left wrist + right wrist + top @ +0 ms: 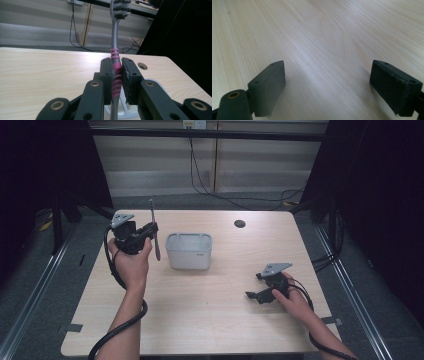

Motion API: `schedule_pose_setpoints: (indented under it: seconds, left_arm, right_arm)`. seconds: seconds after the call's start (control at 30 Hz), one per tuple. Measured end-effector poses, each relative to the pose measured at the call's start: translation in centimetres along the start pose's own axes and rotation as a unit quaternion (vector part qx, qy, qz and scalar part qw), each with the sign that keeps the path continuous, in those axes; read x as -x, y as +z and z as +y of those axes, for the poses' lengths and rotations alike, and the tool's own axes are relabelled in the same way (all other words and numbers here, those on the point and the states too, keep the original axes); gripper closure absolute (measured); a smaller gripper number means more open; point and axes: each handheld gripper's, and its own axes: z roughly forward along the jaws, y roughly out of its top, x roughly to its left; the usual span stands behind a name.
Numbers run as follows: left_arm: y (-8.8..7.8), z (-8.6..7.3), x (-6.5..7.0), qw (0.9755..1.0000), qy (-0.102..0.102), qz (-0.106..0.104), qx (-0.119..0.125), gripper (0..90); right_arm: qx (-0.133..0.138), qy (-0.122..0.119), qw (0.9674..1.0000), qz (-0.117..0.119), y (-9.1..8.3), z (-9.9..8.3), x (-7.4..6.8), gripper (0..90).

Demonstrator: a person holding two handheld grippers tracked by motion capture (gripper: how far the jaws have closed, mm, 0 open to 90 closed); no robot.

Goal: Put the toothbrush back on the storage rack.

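Bare forearms, black two-jaw grippers

Each gripper, left gripper [150, 231] and right gripper [254, 295], is wearing a grey three-cornered plate, showing brass-ringed screw holes, and trailing a black cable.
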Motion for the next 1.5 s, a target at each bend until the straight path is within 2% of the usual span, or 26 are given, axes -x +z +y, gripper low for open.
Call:
schedule_pose_setpoints:
  seconds: [0.53, 0.97, 1.17, 1.5]
  left_arm:
    - [0.6, 1.5, 0.4, 0.9998, -0.001, -0.012, 0.018, 79.6]
    - [1.6, 2.3, 1.4, 0.9995, 0.008, -0.019, 0.022, 79.6]
    - [1.8, 3.0, 1.9, 0.999, 0.013, -0.024, 0.035, 79.6]
    - [2.1, 3.6, 2.3, 0.9986, 0.017, -0.03, 0.041, 79.6]
  right_arm:
    - [0.0, 0.0, 1.0, 0.0, 0.0, 0.0, 0.0, 12.9]
    - [0.001, 0.001, 1.0, 0.0, 0.0, 0.0, 0.0, 12.9]
    - [0.0, 0.001, 1.0, 0.0, 0.0, 0.0, 0.0, 12.9]
    - [0.001, 0.0, 1.0, 0.0, 0.0, 0.0, 0.0, 12.9]
